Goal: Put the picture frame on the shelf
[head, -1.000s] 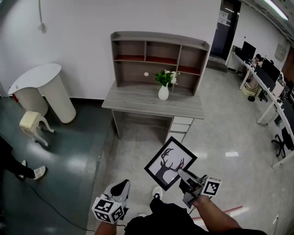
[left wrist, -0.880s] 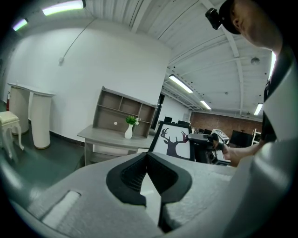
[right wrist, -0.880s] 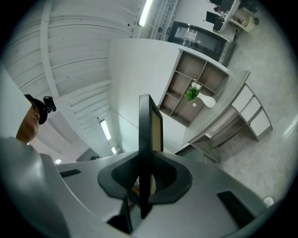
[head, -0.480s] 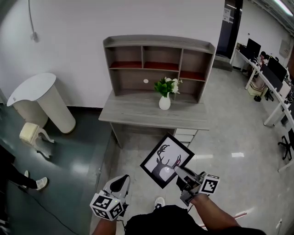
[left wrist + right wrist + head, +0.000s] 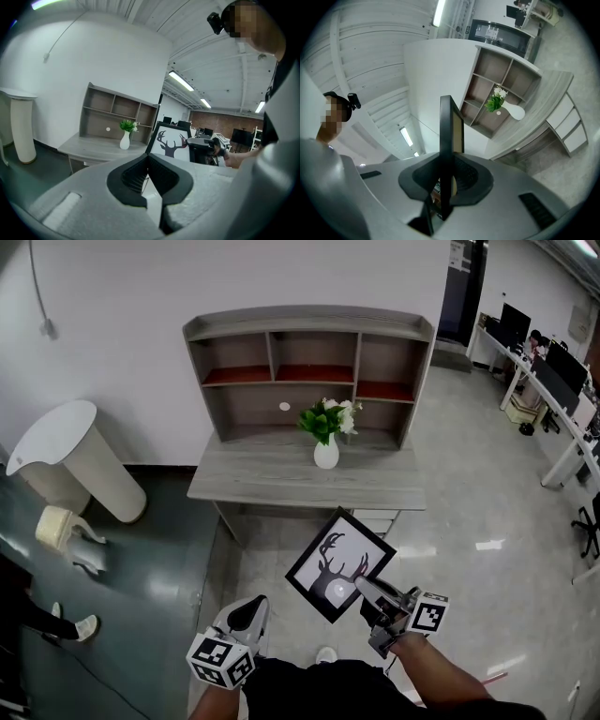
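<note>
Right gripper (image 5: 359, 587): clamping narrowly on thin lower edge of picture frame (image 5: 339, 564), carrying it tilted in mid-air, well short of shelf (image 5: 309, 371). Left gripper (image 5: 246, 617): hanging empty, jaws seemingly pressing together. Handling: likely proving light and stiff, possibly fragile if glazed, smooth at the border; gripping deep on the border, not on the deer print. Change since earlier frames: closing on desk (image 5: 281, 486) and vase (image 5: 325, 454); keeping same grip.
</note>
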Motion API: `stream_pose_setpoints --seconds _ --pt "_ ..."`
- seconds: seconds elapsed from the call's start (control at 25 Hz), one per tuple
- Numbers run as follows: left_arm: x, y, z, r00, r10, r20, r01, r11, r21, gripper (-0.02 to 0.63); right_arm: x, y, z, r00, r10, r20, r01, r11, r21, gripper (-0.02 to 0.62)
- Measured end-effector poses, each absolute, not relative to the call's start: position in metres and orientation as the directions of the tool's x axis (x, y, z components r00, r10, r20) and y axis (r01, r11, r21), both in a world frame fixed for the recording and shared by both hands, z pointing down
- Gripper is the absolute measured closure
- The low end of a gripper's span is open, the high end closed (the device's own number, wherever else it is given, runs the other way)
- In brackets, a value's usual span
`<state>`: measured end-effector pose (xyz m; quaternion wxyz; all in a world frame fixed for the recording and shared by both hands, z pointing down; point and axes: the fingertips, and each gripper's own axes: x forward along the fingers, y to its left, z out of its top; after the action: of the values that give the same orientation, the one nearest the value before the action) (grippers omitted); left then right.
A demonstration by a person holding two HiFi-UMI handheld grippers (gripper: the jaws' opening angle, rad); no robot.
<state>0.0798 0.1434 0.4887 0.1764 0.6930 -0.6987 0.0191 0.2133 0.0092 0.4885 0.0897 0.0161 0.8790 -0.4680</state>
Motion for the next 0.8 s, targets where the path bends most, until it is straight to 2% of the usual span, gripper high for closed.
stream_pose_setpoints --seconds 0.4,0.8 --pt "0.06 0.118 0.501 0.045 -0.951 0.306 -0.976 0.023 0.215 0.597 0.196 -0.013 0.497 -0.983 -0.077 -0.169 0.1 0.549 -0.829 0.525" --pt "0.002 0.047 0.488 0.151 -0.951 0.271 -0.971 -0.091 0.223 0.597 0.154 -0.066 0.484 -0.972 -0.186 -0.14 0.003 0.592 -0.806 0.525"
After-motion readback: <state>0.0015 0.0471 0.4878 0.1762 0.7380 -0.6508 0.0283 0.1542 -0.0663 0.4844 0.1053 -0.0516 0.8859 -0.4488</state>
